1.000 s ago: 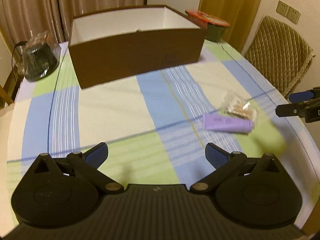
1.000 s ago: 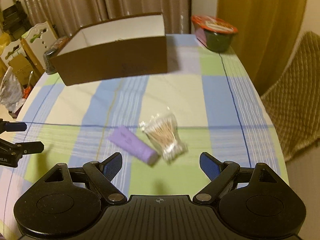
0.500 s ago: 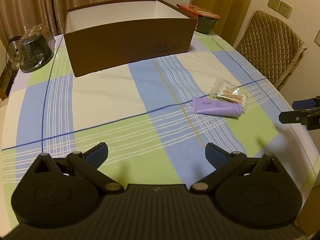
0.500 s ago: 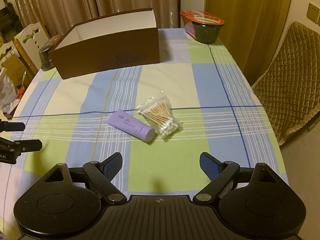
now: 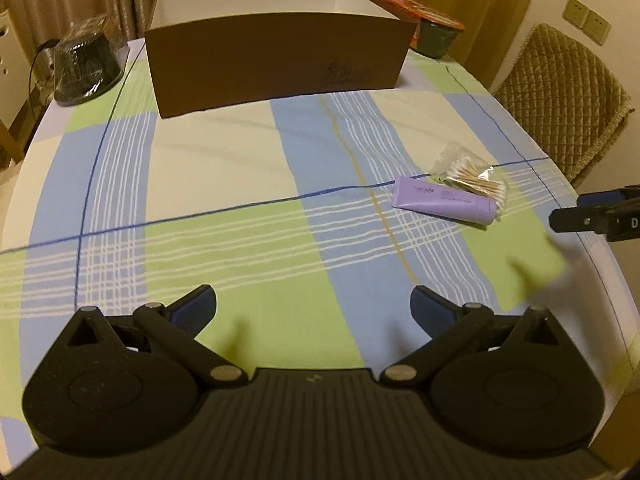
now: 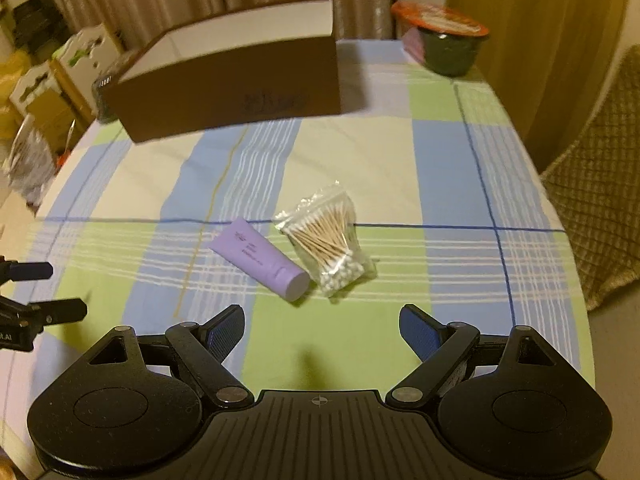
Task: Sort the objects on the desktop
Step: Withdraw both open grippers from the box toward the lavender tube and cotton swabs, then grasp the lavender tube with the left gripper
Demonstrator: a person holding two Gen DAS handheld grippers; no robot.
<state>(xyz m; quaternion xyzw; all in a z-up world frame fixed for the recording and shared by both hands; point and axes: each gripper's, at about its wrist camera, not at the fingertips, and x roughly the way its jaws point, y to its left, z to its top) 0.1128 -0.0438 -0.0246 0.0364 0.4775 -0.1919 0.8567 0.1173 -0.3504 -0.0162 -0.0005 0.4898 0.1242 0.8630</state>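
Note:
A purple tube (image 6: 260, 258) lies on the checked tablecloth, touching a clear bag of cotton swabs (image 6: 326, 240) on its right. Both also show at the right of the left wrist view: the tube (image 5: 444, 200) and the swab bag (image 5: 472, 178). My right gripper (image 6: 322, 330) hovers open just short of them, nothing between its fingers. My left gripper (image 5: 314, 310) is open over bare cloth, well left of the items. A brown open box (image 5: 276, 68) with a white inside stands at the far side of the table; the same box (image 6: 228, 84) appears in the right wrist view.
A dark bowl with a red lid (image 6: 444, 46) stands at the far right. A dark wrapped container (image 5: 86, 68) sits left of the box. A quilted chair (image 5: 560, 96) is beyond the table's right edge. Cartons (image 6: 44, 92) are stacked off the left side.
The right gripper has moved closer to the tube and swab bag. The left gripper has shifted so the box looms larger. Both stay open.

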